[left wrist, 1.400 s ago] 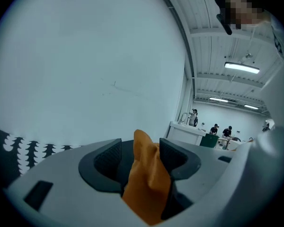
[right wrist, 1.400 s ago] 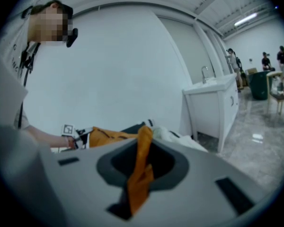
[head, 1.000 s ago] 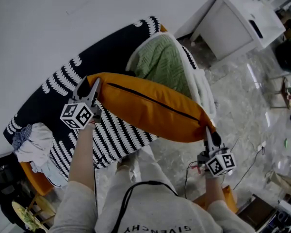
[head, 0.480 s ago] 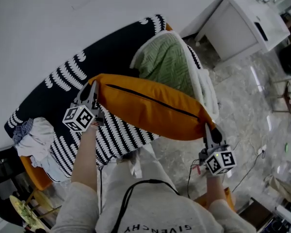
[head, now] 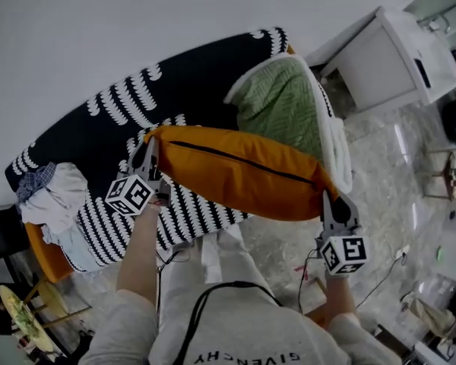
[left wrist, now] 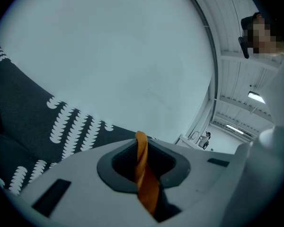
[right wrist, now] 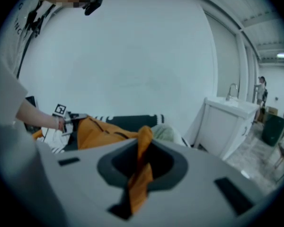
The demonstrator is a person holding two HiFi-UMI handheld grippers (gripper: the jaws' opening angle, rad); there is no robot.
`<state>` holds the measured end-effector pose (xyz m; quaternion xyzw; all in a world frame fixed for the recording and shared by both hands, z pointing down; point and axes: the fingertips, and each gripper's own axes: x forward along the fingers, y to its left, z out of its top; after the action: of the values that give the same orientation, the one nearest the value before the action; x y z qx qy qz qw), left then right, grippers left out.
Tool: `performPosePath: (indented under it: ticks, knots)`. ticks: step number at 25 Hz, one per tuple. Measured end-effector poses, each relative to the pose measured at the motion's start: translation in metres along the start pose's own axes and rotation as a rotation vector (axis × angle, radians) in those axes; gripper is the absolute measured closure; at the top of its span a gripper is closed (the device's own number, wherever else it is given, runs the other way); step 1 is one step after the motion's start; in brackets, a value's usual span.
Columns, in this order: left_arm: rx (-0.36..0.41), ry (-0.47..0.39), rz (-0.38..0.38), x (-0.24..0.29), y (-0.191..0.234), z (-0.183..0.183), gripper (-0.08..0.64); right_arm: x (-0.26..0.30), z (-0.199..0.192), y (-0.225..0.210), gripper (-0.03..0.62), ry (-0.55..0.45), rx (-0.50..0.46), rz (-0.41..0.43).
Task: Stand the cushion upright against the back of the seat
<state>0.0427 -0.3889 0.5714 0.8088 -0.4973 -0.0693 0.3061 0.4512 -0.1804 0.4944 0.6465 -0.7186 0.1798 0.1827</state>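
So the left gripper (head: 148, 148) just clamped onto one cushion (head: 243, 169) corner, right gripper (head: 329, 198) pinches the other, and propping it against the sofa (head: 190, 82) back is still left.

- Wall (head: 99, 36): plain white, fills top-left of head view.
- Floor (head: 380, 173): pale marble-look, glossy, w/ light reflections.
- Cabinet (head: 387, 59): white, on legs, by wall at upper right; tap-like pipe on top in right gripper view.
- Cable (head: 387, 268): thin, trails across floor at right.
- Ceiling lights (left wrist: 256, 97): strip type, lit.
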Motion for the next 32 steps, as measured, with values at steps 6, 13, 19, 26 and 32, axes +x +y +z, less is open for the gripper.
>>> performPosePath:
  ticks: [6,13,19,26,32]
  knots:
    - [-0.029,-0.007,0.025,-0.035,0.037,0.013,0.492,0.012,0.015,0.042,0.545,-0.007,-0.014,0.001]
    - [-0.047,-0.039,0.064,-0.068,0.086,0.039,0.492,0.037,0.033,0.097,0.545,-0.014,-0.045,0.028]
    - [-0.06,-0.073,0.139,-0.096,0.134,0.061,0.492,0.073,0.042,0.143,0.545,-0.007,-0.062,0.084]
    - [-0.085,-0.106,0.22,-0.121,0.186,0.075,0.492,0.134,0.049,0.181,0.545,-0.004,-0.074,0.139]
    - [-0.103,-0.115,0.256,-0.126,0.214,0.076,0.492,0.193,0.056,0.194,0.545,-0.021,-0.073,0.156]
